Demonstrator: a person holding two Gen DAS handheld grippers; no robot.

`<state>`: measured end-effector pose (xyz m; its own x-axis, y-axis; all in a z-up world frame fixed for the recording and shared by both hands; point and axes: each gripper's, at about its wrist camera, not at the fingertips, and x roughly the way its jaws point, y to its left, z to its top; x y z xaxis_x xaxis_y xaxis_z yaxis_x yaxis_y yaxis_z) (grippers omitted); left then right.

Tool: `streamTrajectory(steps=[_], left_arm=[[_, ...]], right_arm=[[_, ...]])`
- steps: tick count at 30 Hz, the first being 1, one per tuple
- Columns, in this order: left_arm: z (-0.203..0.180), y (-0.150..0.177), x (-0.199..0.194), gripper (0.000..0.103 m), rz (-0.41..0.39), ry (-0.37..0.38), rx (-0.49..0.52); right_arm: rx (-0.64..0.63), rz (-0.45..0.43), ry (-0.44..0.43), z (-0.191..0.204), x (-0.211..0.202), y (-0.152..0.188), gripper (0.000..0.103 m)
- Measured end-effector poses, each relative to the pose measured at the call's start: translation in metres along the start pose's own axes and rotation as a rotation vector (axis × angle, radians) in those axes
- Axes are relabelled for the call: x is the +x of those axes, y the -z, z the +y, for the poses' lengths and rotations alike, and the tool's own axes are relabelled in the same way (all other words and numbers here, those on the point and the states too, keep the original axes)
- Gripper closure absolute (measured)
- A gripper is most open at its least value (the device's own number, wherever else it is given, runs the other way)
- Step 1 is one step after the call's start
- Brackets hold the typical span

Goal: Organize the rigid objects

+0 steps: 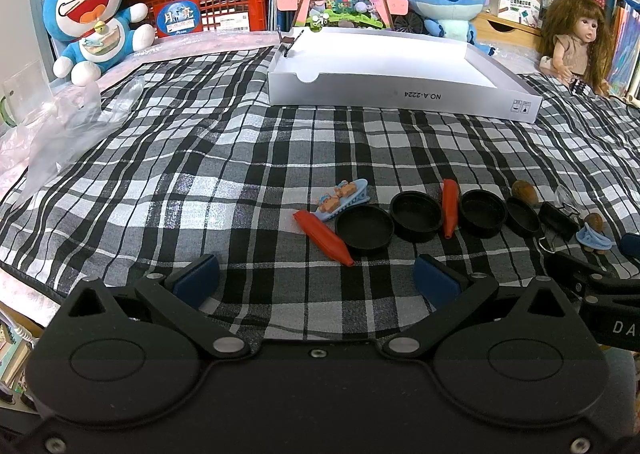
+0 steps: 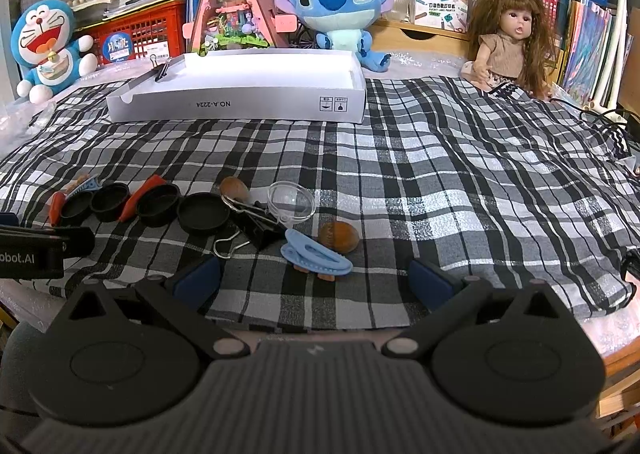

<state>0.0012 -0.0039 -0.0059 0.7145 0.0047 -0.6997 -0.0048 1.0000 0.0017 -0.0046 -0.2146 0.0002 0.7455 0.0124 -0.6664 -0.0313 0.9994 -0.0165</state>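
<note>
Black caps (image 1: 364, 228), red cones (image 1: 323, 237), blue clips (image 2: 316, 256) crowded near cloth edge, white tray (image 2: 240, 94) well apart. Left gripper (image 1: 316, 278), right gripper (image 2: 316, 278): jaws wide, empty. Risk: knocking touching neighbours, rolling nuts (image 2: 338, 237).

A Doraemon plush (image 1: 90, 20), Stitch plush (image 2: 340, 10) and doll (image 2: 510, 38) back the plaid cloth (image 2: 440, 174).

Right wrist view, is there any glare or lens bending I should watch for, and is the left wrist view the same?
Right wrist view: fisheye bows the white box and shelves; highlights glint on the clear dome; focus stays sharp. Left wrist view: same bowing, strongest at the corners; the checked cloth shows a soft sheen; lighting is even, shadows faint.
</note>
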Motion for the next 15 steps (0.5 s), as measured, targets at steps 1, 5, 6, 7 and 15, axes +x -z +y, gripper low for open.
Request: streamTrajectory(steps=[1,5,6,7,15], left_arm=[[-0.0002,0.0001,0.0001,0.000,0.000,0.000,0.000],[-0.0003,0.0001,0.0003,0.000,0.001,0.000,0.000],[0.0000,0.0000,-0.0001,0.000,0.001,0.000,0.001],[-0.0002,0.0001,0.0001,0.000,0.000,0.000,0.000],[0.0000,-0.0001,-0.0002,0.000,0.000,0.001,0.001]], right_arm=[[0.000,-0.001,0.000,-0.0001,0.0001,-0.0001,0.000],[0.002,-0.009,-0.001,-0.0006,0.0003,-0.0002,0.000],[0.002,-0.010,-0.002,-0.0008,0.0007,-0.0002,0.000],[0.003,-0.011,-0.002,-0.0011,-0.0005,0.0017,0.000],[0.007,-0.023,-0.020,-0.0022,-0.0034,0.0035,0.000]])
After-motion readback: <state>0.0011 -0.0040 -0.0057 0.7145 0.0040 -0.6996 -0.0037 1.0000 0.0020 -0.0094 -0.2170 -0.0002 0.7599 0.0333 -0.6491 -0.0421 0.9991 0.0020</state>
